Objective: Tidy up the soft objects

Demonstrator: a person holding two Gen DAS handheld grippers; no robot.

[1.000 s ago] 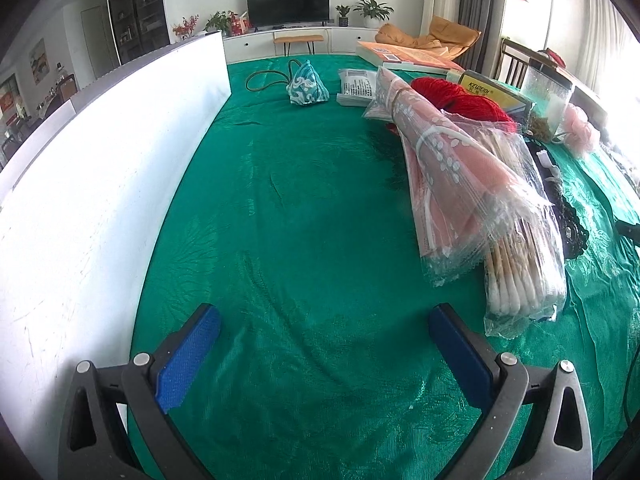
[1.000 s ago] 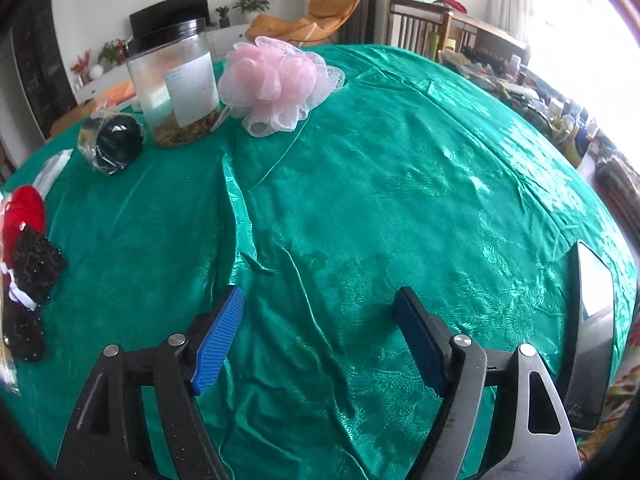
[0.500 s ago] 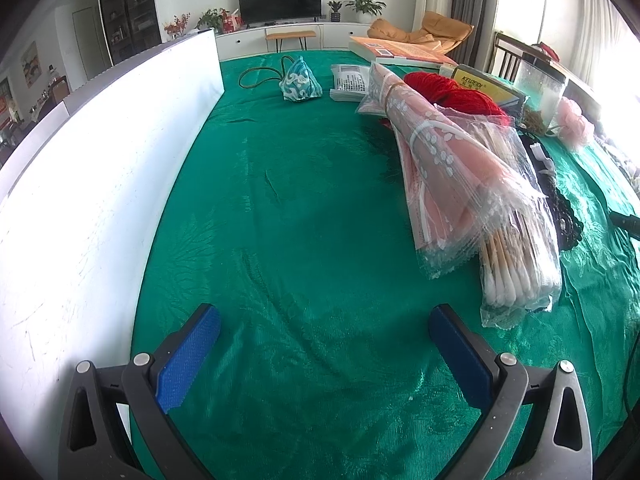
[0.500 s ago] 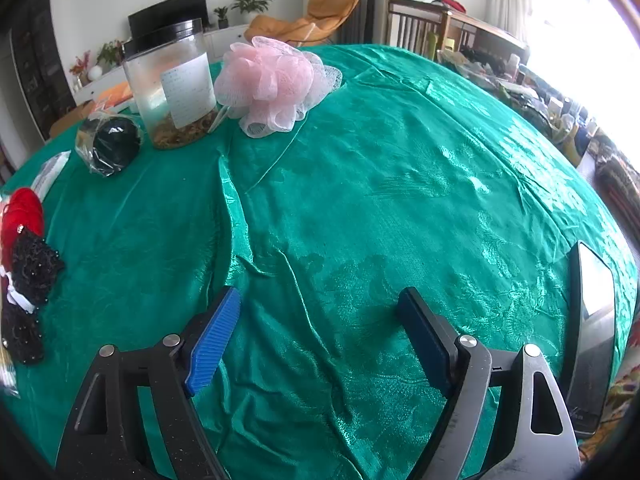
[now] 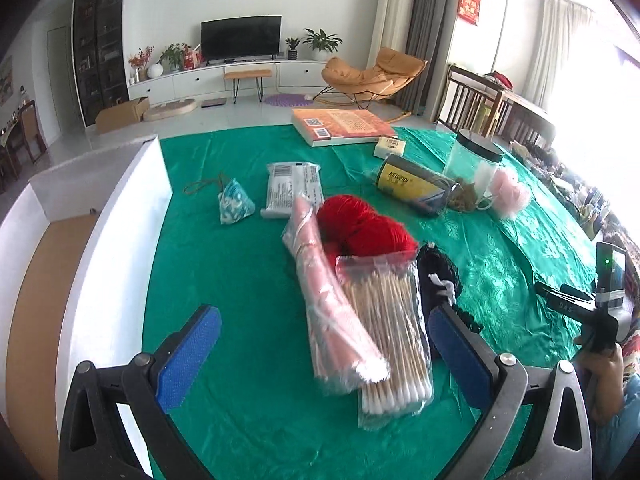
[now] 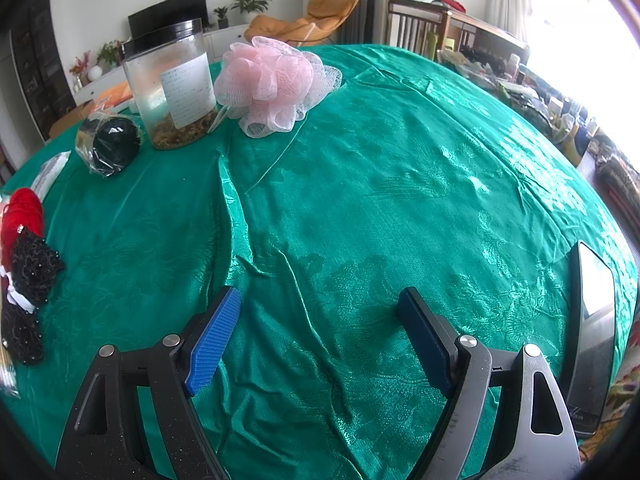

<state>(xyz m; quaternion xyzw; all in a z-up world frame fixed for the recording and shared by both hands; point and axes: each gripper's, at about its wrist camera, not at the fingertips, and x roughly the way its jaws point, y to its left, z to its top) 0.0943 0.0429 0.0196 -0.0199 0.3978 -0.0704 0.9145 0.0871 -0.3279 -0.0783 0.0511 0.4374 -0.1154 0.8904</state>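
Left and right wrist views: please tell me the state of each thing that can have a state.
Left tool: open, empty.
Right tool: open, empty.
Jar: upright, lid on.
Swab bag: lying flat, partly under the pink packet.
Book: closed, flat.
Yarn: on the cloth.

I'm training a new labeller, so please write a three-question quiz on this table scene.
1. True or false: the left hand-held gripper is shut on the cotton swab bag.
2. What lies right beside the clear jar? A) pink bath pouf B) red yarn C) book
3. Fill in: the tablecloth is ____ in colour.

Key: 1 false; 2 A; 3 green.
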